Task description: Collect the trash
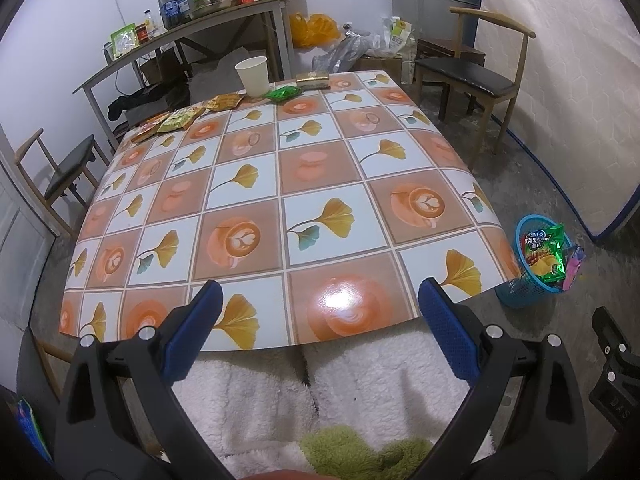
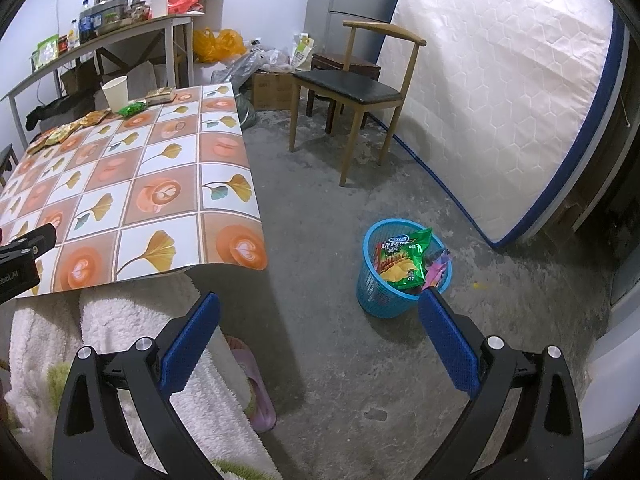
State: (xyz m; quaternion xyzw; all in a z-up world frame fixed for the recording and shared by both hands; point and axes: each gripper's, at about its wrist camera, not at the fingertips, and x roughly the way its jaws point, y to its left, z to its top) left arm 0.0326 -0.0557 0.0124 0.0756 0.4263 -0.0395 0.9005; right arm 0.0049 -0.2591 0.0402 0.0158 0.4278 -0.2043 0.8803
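Trash is seen in two places. Along the far edge of the bench [image 1: 360, 184] a row of snack wrappers [image 1: 176, 120] is laid out, with a white paper cup [image 1: 253, 75] standing upright beside a green packet [image 1: 285, 93] and a flat gold-coloured packet [image 1: 313, 80] just beyond it. The rest of the bench, covered by a cloth patterned with ginkgo leaves and coffee cups, is left bare.

On the concrete floor, off the near right corner of the bench, a blue mesh basket [image 2: 374, 300] is placed. A green crisp bag [image 2: 402, 258] is stuffed upright into it, and a pink wrapper [image 2: 437, 268] is tucked in at its right side.

The left tongs [image 1: 318, 304] are held wide apart over the near edge of the bench, and nothing is gripped between the blue pads [image 1: 202, 320]. The right tongs [image 2: 320, 316] are likewise spread wide and empty, held above the floor with the basket just behind the right pad [image 2: 448, 344].

White fleece-covered legs of the person [image 1: 280, 392] are seen under the bench edge, and a pink slipper [image 2: 256, 388] is worn on the floor. A wooden chair [image 2: 352, 88] is set well apart from the basket, and a mattress [image 2: 500, 92] is leaned against the wall.
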